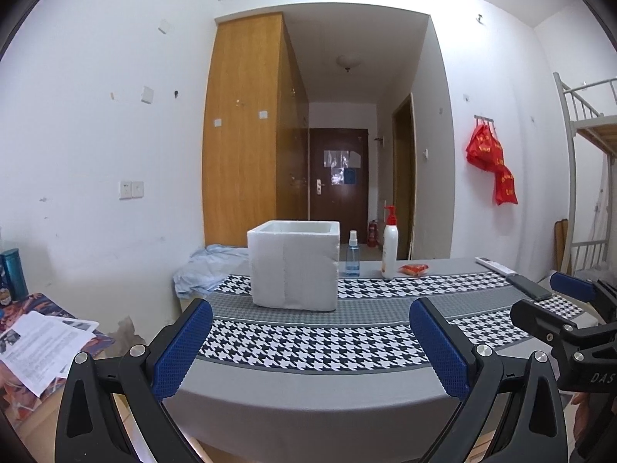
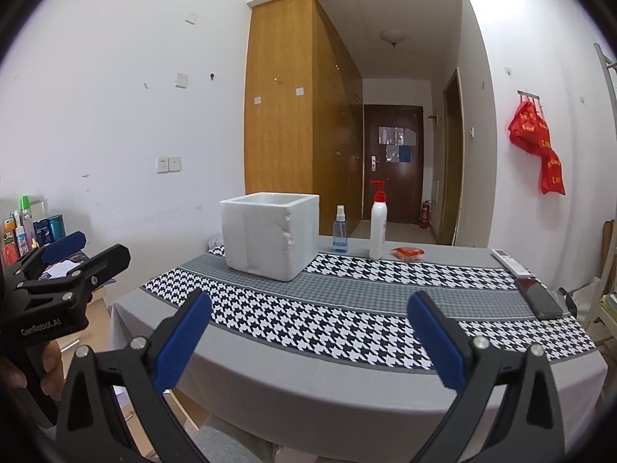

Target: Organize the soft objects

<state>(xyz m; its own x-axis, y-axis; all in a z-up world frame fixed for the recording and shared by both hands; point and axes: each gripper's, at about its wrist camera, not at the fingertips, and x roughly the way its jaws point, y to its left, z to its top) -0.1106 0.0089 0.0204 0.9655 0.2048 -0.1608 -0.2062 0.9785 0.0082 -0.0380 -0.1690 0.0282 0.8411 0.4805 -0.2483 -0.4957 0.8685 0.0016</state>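
Observation:
A white foam box (image 1: pixel 295 264) (image 2: pixel 270 239) stands open-topped on the far left part of the table. A small orange-red soft packet (image 1: pixel 413 268) (image 2: pixel 407 252) lies at the table's far edge, right of the bottles. A light blue cloth (image 1: pixel 206 268) is bunched behind the table's far left corner. My left gripper (image 1: pixel 310 322) is open and empty above the table's near edge. My right gripper (image 2: pixel 308 314) is open and empty, also at the near edge. Each gripper shows in the other's view: the right (image 1: pixel 555 305), the left (image 2: pixel 83 249).
A clear spray bottle (image 1: pixel 353 256) (image 2: pixel 339 231) and a white pump bottle (image 1: pixel 389 245) (image 2: pixel 378 223) stand at the far edge. A remote (image 2: pixel 508 261) and a dark phone (image 2: pixel 538 298) lie on the right side. Papers (image 1: pixel 42 347) and bottles (image 2: pixel 23 227) sit left of the table.

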